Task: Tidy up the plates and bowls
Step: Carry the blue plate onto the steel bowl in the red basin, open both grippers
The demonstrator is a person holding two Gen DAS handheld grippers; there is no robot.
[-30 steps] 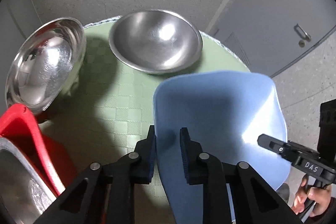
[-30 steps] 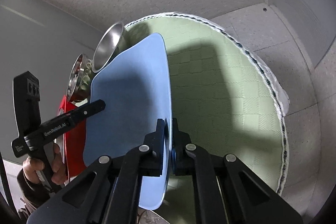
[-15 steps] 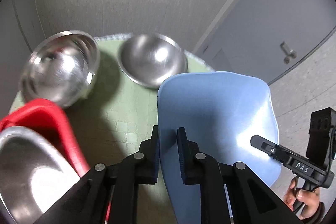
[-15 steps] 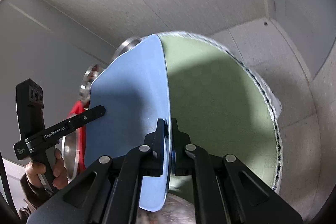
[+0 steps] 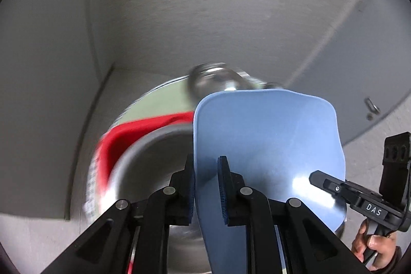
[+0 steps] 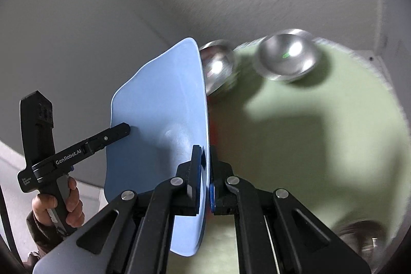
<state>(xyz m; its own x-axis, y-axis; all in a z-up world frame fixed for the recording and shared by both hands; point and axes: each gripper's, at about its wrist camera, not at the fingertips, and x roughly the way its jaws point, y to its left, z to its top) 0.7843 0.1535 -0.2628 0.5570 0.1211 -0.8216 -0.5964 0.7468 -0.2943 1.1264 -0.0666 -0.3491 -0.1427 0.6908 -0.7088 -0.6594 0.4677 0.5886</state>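
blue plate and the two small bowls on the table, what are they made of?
Blue plate: probably plastic or melamine; flat even colour, thin wavy edge, soft satin sheen.
Two small bowls: metal, likely stainless steel; bright mirror highlights and reflections, though motion-blurred.

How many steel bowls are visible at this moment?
3. One sits at the far edge of the green mat, one beside it behind the blue plate, and one rests in the red bowl. Others may be hidden.
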